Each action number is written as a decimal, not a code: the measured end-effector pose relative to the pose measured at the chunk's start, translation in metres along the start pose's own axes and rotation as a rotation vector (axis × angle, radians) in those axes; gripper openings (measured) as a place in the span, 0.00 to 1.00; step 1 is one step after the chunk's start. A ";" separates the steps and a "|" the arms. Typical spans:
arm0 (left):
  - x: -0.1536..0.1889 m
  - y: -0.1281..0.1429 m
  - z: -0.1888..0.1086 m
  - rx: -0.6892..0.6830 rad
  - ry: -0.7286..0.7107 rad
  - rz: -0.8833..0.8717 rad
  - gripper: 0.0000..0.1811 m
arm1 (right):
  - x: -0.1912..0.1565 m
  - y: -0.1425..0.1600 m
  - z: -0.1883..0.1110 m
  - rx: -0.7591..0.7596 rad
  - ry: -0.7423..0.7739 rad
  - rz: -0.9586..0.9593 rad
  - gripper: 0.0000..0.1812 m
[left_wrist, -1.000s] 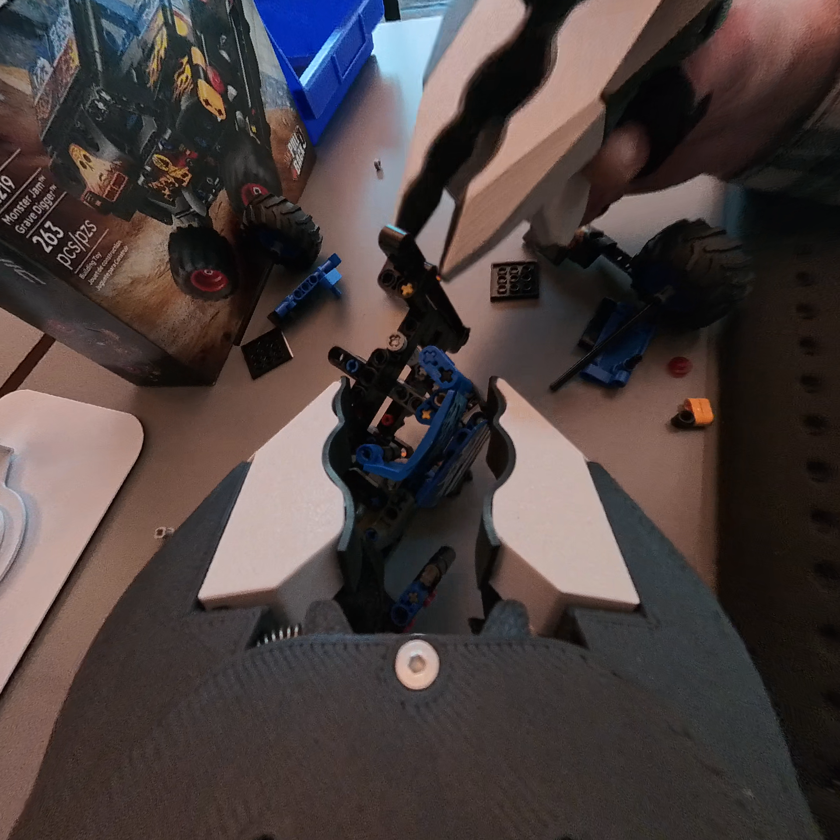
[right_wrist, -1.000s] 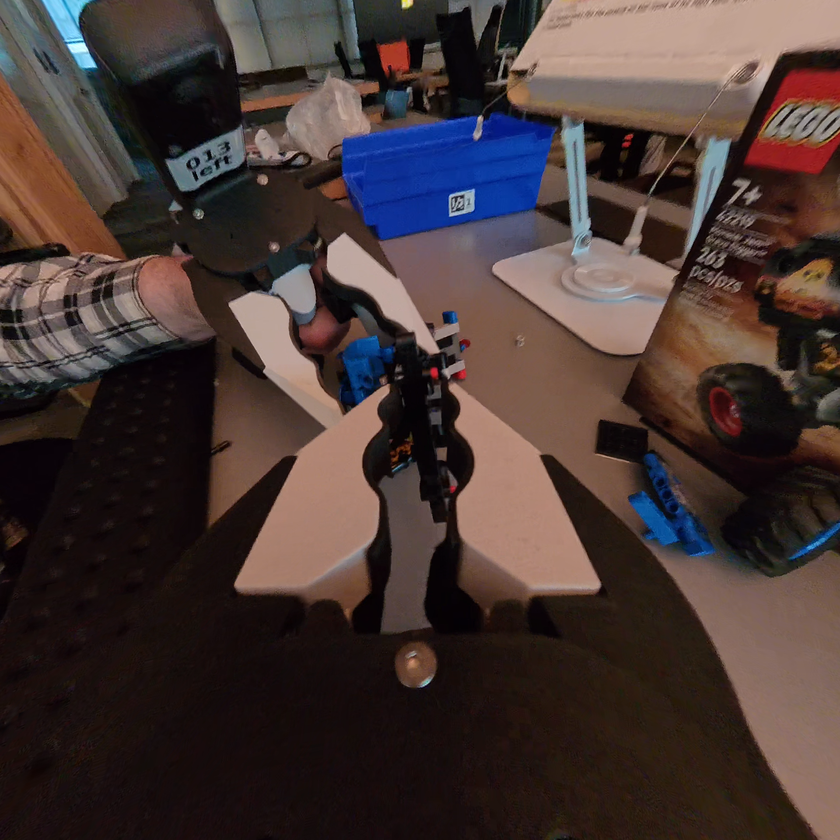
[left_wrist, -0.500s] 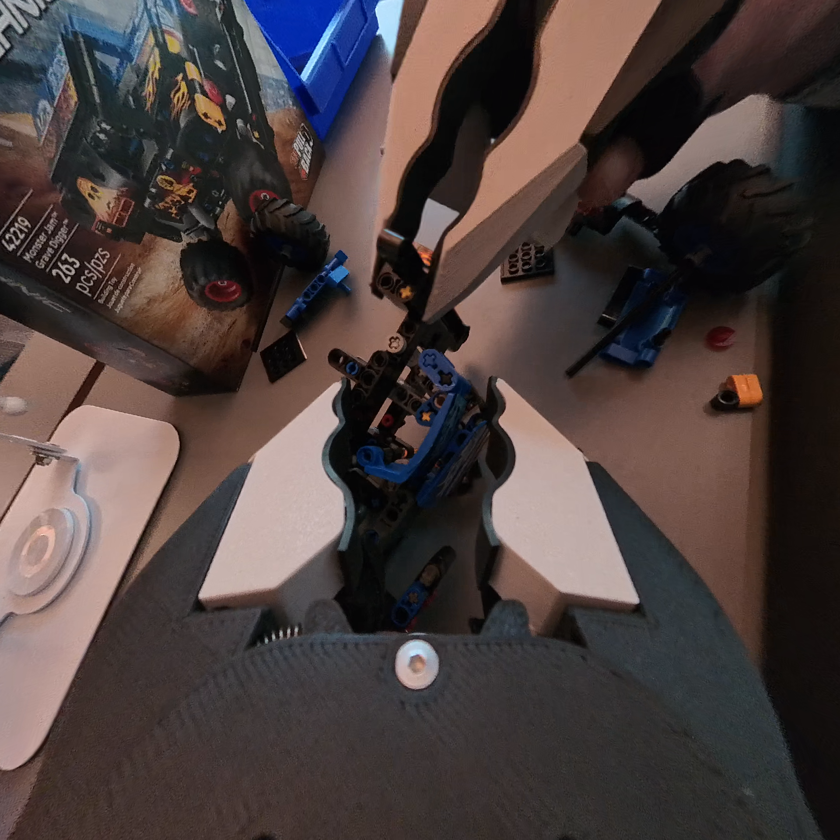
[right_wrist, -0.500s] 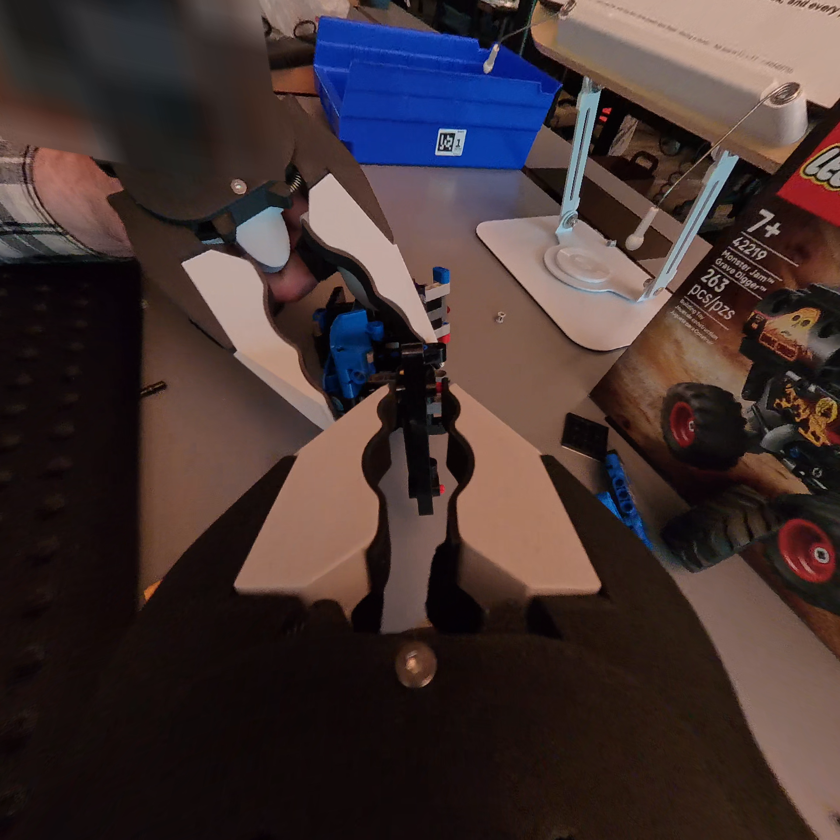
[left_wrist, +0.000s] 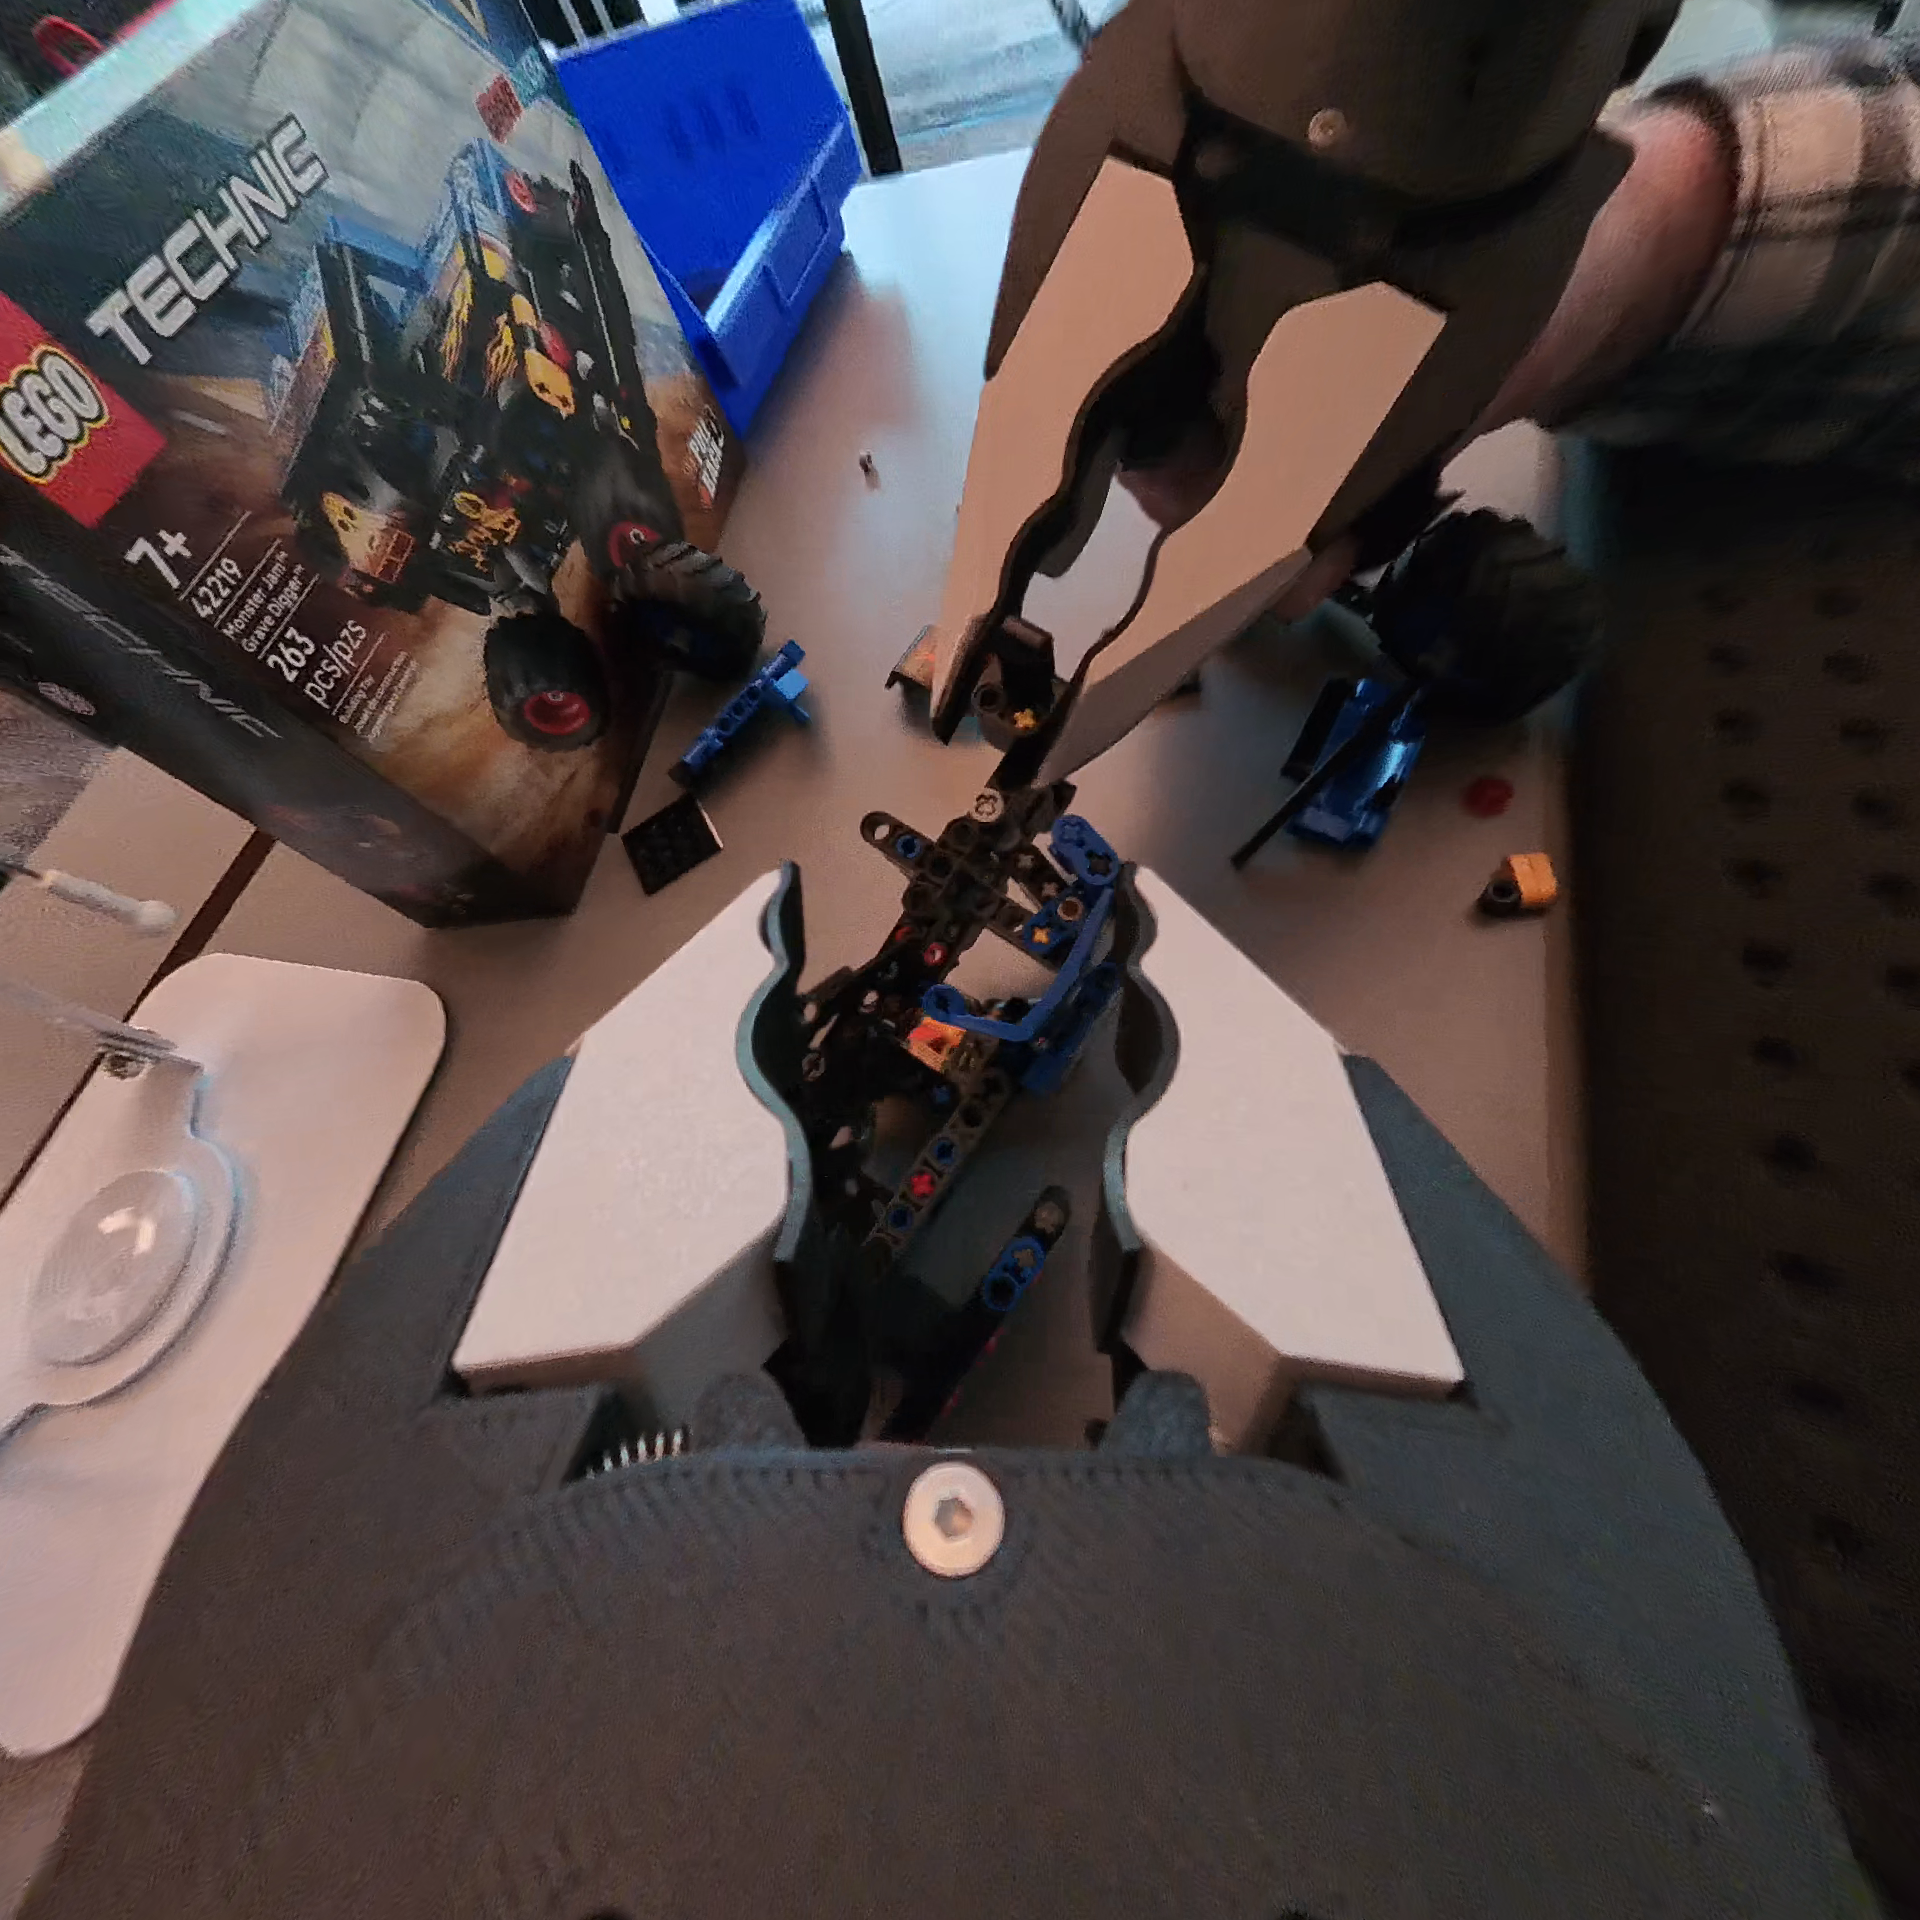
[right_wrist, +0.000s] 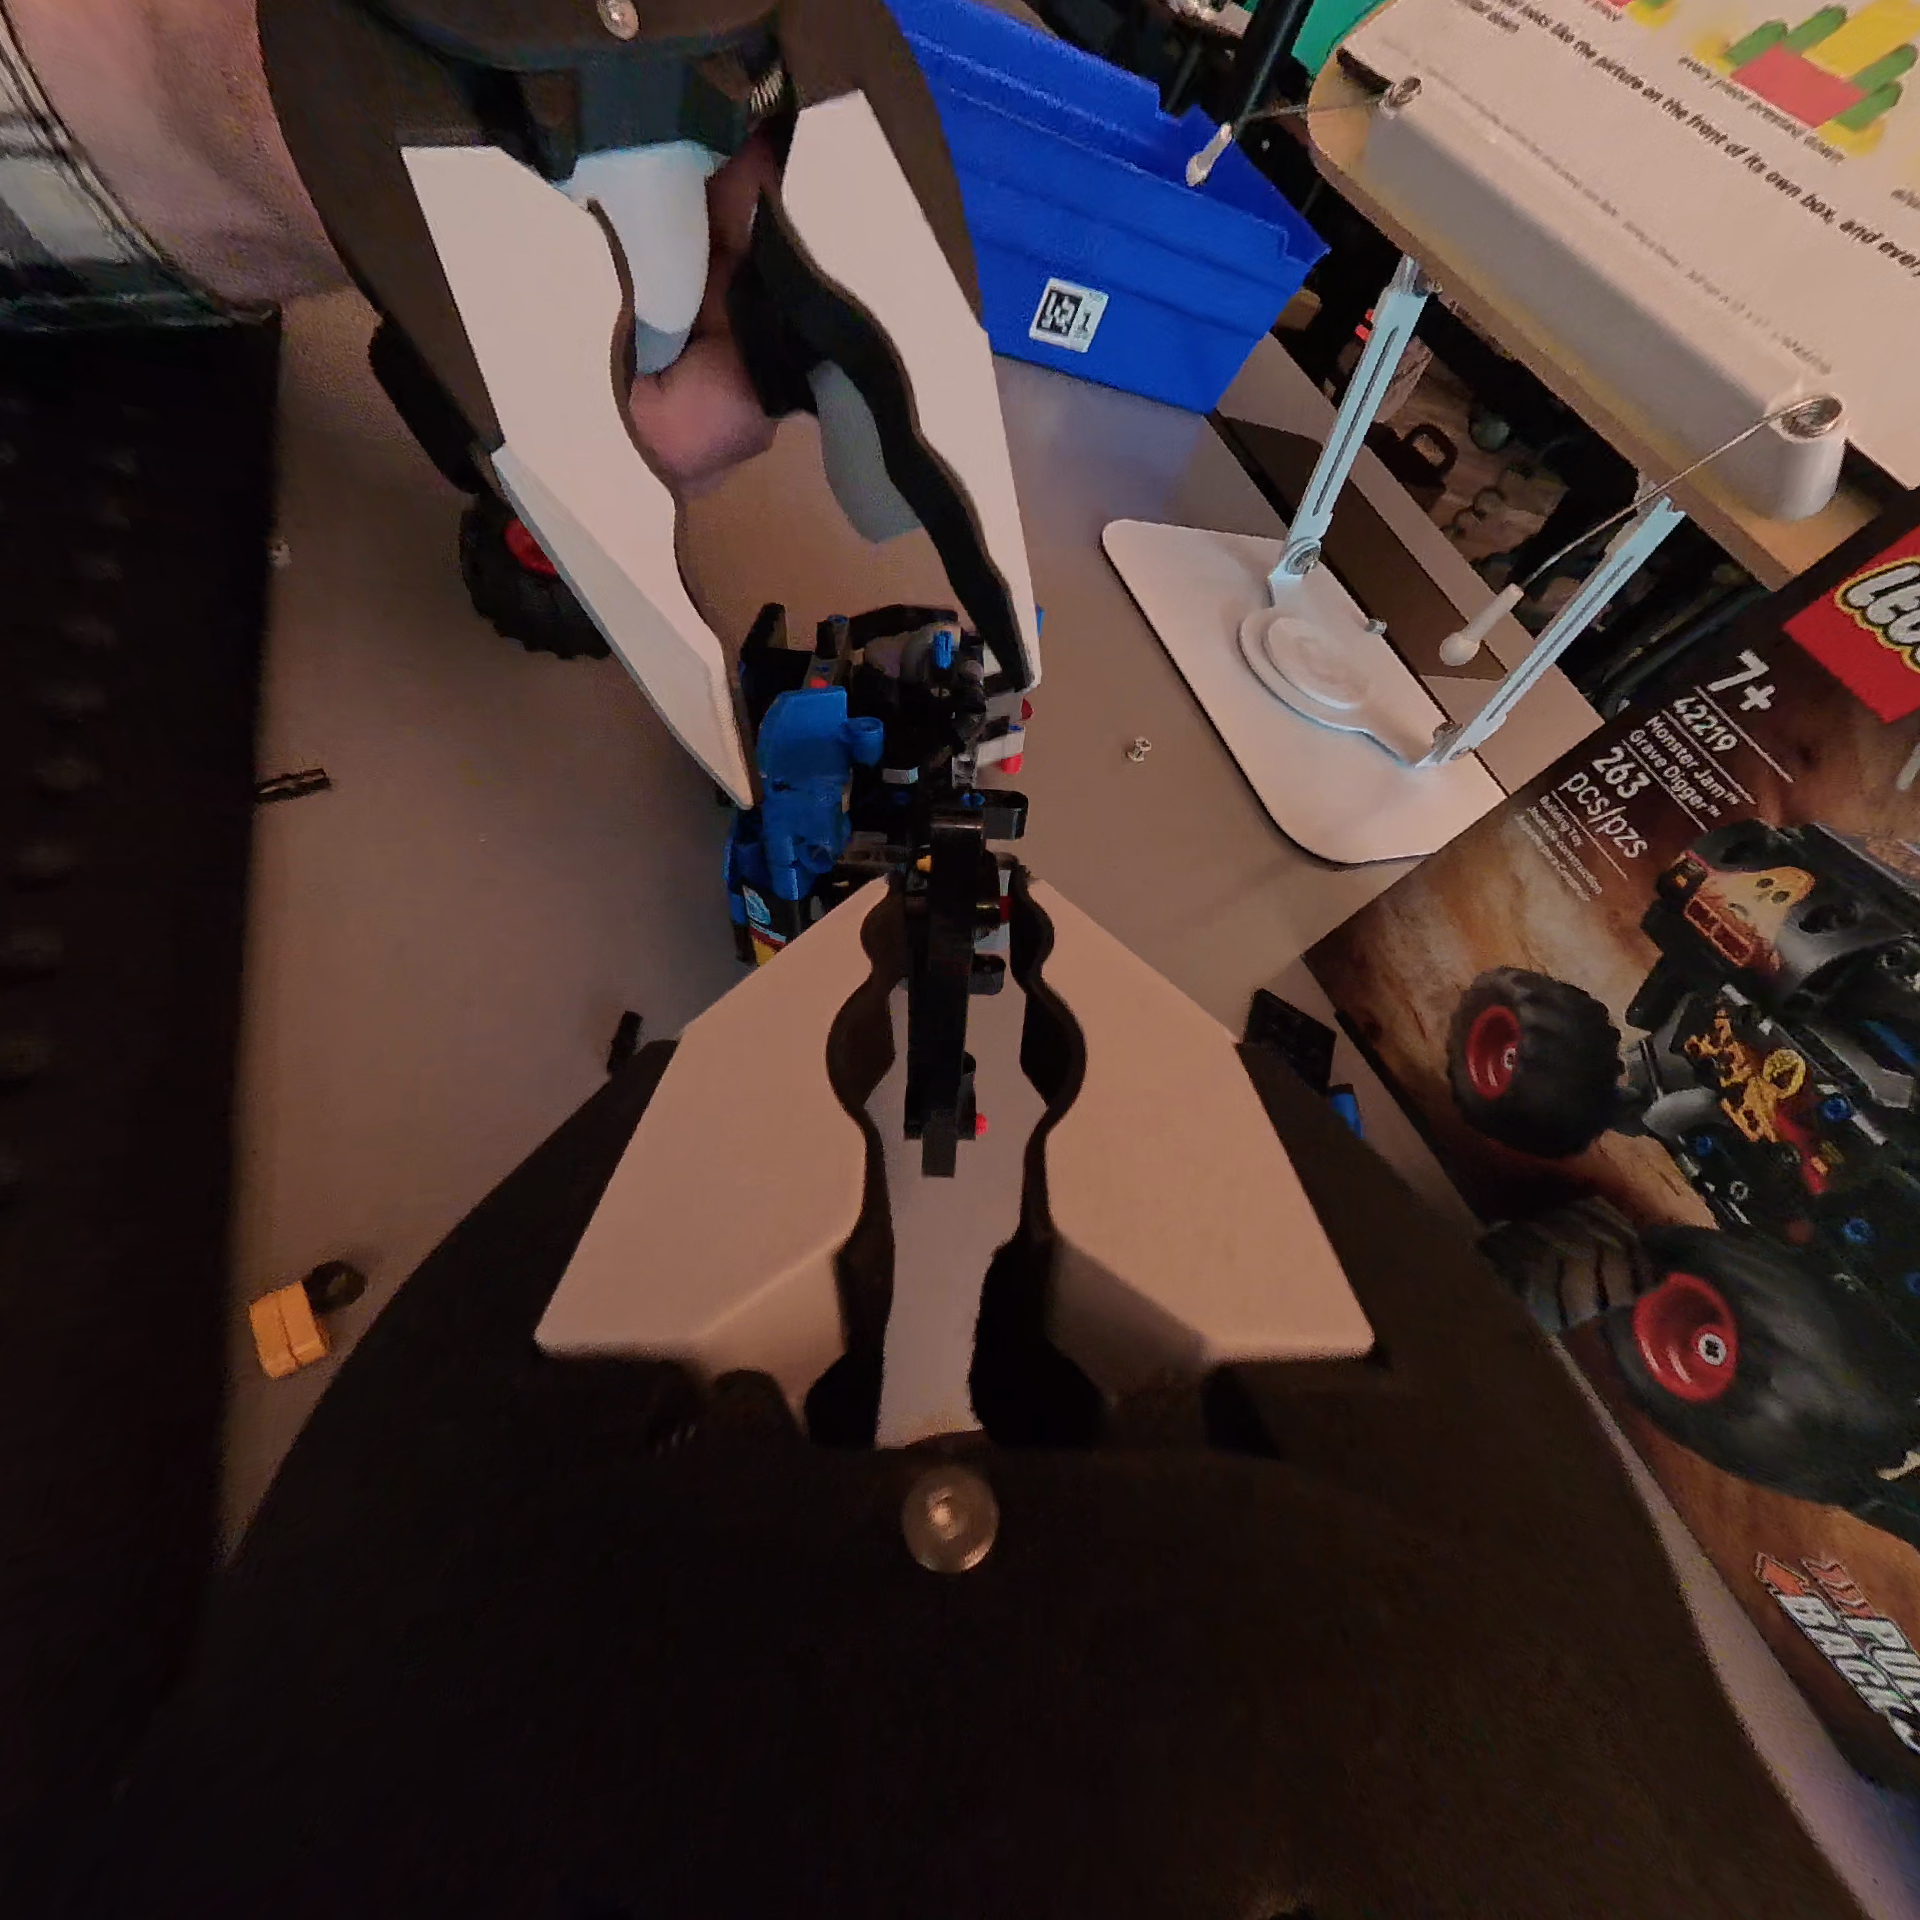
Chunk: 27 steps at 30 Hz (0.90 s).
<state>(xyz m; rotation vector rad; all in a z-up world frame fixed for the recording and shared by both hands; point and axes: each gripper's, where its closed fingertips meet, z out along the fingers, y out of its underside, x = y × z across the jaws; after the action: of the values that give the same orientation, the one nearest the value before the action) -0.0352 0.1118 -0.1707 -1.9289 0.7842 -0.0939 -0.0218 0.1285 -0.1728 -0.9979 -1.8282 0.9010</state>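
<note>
**Two tools on one brick chassis**

The left tool (left_wrist: 956, 894) is clamped on a black-and-blue brick chassis (left_wrist: 966, 997), which fills the gap between its fingers above the grey worktop (left_wrist: 894, 343). The right tool (right_wrist: 951, 894) pinches a thin black beam (right_wrist: 940, 1029) that stands upright between its fingers, its far end touching the chassis. Beyond lie a small blue piece (left_wrist: 743, 707), a black plate (left_wrist: 670, 842), a loose big tyre (left_wrist: 1486, 613), the printed set box (left_wrist: 343, 468) and a blue bin (right_wrist: 1101, 229).
</note>
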 end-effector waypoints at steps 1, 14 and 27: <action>-0.001 0.002 0.001 -0.027 -0.008 0.037 0.33 | 0.000 0.002 0.001 -0.013 0.000 -0.007 0.09; -0.010 0.020 0.021 -0.297 0.096 0.270 0.21 | -0.010 0.006 0.004 -0.019 -0.045 -0.045 0.09; -0.007 0.017 0.035 -0.125 0.106 0.248 0.11 | 0.000 0.020 0.003 -0.068 -0.041 0.014 0.09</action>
<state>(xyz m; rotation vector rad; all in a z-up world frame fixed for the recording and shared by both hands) -0.0352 0.1386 -0.2004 -1.9389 1.1168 0.0052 -0.0192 0.1362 -0.1911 -1.0427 -1.8993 0.8788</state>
